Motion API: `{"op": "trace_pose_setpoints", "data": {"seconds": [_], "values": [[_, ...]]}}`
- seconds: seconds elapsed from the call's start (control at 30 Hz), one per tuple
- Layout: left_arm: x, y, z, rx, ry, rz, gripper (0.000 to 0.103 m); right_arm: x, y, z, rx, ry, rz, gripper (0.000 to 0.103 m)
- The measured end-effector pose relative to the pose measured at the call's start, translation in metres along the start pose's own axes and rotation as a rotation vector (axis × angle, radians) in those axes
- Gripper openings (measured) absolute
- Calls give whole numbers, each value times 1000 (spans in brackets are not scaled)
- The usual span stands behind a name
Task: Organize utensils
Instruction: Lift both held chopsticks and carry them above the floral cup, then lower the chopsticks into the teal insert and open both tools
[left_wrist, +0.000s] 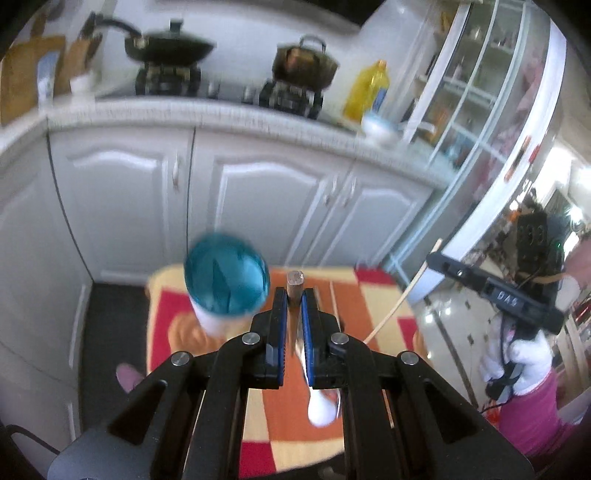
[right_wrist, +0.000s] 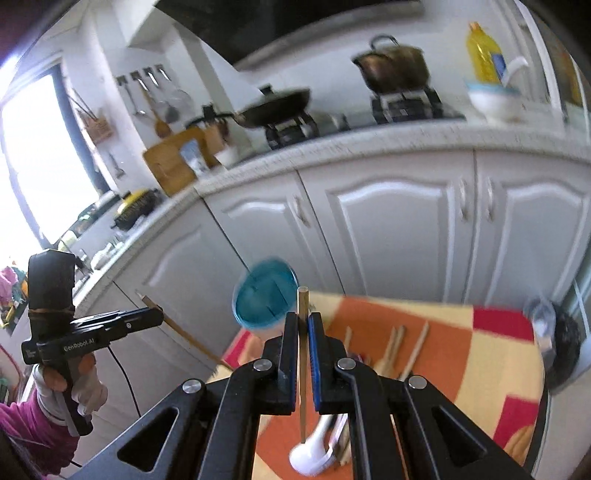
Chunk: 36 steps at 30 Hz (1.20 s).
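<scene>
Because both tools are clamped on slim utensils raised above the table, handling comes down to how each piece sits in the pads.

Furthest left stands the blue-lined holder, a tall white cup on the checked cloth. It looks light and easy to tip, so anything going in should drop straight through the mouth and not knock the rim.

Just right of it, the left gripper is closed narrow on a wooden-handled utensil, pinched near the butt of the handle with bright metal running down below the pads. Its working end is hidden, so I cannot tell what kind it is. It is stiff, and probably heavier at the metal end, so it may swing or slide in so high a grip. A hold nearer the middle would be steadier.

Below lies a white spoon, smooth and likely ceramic, which makes it slippery and chippable. It is best taken across the handle. Several loose chopsticks lie on the cloth beside it.

Furthest right, the right gripper is fully closed on one chopstick, held close to its top. The stick is light, rigid and thin, and prone to pivot between the pads.
</scene>
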<state>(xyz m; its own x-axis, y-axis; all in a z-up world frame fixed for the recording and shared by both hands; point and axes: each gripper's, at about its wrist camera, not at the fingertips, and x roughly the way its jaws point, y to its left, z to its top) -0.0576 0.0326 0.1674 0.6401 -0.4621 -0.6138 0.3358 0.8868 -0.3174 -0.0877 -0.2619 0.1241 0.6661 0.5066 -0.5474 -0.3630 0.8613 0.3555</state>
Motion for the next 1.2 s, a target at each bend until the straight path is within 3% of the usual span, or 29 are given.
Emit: {"op": "trace_pose_setpoints", "data": {"seconds": [0.17,0.3,0.43,0.53,0.67,0.9,1.1,1.13,1.17,1.2], "values": [[-15,6,51,21,-99,60,6,-2,27,56,-59,-74,24,5],[-10,19,80,18,-125,110,6,7,46,98,-97,-125,15,5],[4,32,92,43,-151,203,6,35,53,125,-106,-138,6,5],[22,46,93,27,-131,222,6,66,52,134,-108,-130,-20,5],[55,62,82,7,-100,274,6,109,43,132,-86,-91,-19,5],[113,75,57,-12,20,294,6,179,24,107,-50,46,-4,5],[124,74,49,-15,35,319,9,211,8,84,0,152,26,5],[123,74,49,-21,34,316,15,211,6,82,1,154,21,6],[122,74,49,-30,33,311,26,210,4,79,3,152,14,13],[120,75,48,-44,28,304,32,207,2,78,8,149,12,29]]}}
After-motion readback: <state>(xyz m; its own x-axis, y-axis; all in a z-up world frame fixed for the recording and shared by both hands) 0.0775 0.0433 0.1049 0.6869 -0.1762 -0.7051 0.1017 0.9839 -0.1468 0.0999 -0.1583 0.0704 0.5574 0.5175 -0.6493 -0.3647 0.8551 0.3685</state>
